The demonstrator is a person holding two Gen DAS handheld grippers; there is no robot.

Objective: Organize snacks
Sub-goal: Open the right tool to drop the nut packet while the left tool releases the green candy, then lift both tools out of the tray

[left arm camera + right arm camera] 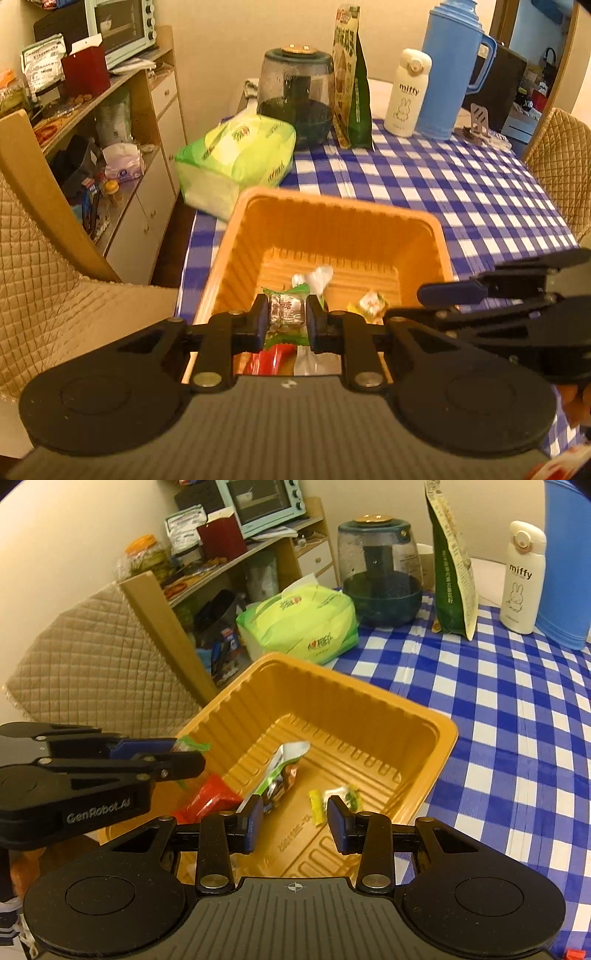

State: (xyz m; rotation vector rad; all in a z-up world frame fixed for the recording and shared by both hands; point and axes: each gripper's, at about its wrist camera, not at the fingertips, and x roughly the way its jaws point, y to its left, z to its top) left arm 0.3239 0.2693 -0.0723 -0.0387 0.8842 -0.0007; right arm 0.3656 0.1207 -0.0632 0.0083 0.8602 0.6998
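Left wrist view: my left gripper (287, 320) is clamped on a small green-and-silver wrapped snack (286, 314), held over the near part of the orange tray (332, 218); my right gripper (448, 293) reaches in from the right edge.
Right wrist view: my right gripper (295, 821) stands at a middling gap with nothing between its pads; my left gripper (184, 755) comes in from the left, only a green scrap of wrapper showing at its tip.
Seen only from the right: the tray's whole floor, with a long green packet (280, 771) and a yellow-green candy (334, 801) on it, and a red packet (210, 799) at the near left.
Held snack: its twisted ends stick out above and below the pads, so its long axis runs near to far in the left view.
Long green packet: lies from near left to far right across the tray floor.
Edges: the tray sits at the left edge of the table (517, 716); a green tissue pack (299, 624) lies just beyond its far rim.
Open room: bare checked cloth to the right of the tray.
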